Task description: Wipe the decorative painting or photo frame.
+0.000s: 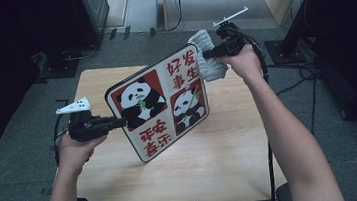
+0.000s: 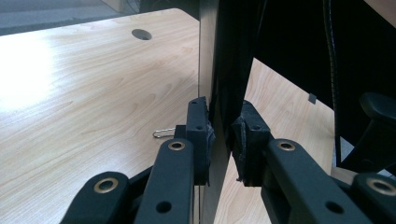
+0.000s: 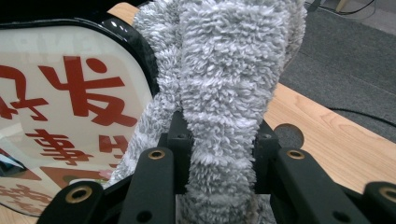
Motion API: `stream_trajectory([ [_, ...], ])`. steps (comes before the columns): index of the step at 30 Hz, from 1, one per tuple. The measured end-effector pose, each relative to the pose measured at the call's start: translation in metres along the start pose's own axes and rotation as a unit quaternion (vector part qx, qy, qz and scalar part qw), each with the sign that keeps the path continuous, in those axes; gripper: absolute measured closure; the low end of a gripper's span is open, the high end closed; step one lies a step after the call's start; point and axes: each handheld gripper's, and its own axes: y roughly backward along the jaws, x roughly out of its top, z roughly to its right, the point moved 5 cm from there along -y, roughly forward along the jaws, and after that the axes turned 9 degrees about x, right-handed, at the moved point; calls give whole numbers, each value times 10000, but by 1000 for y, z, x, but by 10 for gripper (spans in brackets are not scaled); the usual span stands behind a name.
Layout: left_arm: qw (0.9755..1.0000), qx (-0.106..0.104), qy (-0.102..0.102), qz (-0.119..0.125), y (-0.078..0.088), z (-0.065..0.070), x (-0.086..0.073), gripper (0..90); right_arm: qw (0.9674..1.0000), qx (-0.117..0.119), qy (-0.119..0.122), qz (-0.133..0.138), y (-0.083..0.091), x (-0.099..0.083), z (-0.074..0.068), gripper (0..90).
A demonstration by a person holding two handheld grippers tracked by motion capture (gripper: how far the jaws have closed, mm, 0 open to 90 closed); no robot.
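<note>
The panda board (image 1: 159,102) stands tilted above the table. A grey fluffy cloth (image 1: 208,57) touches its top corner

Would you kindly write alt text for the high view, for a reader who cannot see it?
A person holds a panda-printed board tilted above a wooden table. The left claw grips its edge, and the right claw presses a fluffy grey cloth against its top corner.

The grey cloth (image 3: 224,93) hides the panda board's (image 3: 70,116) far corner and runs past the frame's bottom edge.
</note>
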Motion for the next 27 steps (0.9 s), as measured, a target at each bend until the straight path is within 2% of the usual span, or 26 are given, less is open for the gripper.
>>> stream_trajectory([
  [18,10000,-2,-10,-7,-1,1,0,783,10000,21,-37,-7,-7,-19,3,696],
  [27,10000,1,-12,-11,-1,1,0,783,9999,61,-128,-32,-12,-30,5,695],
])
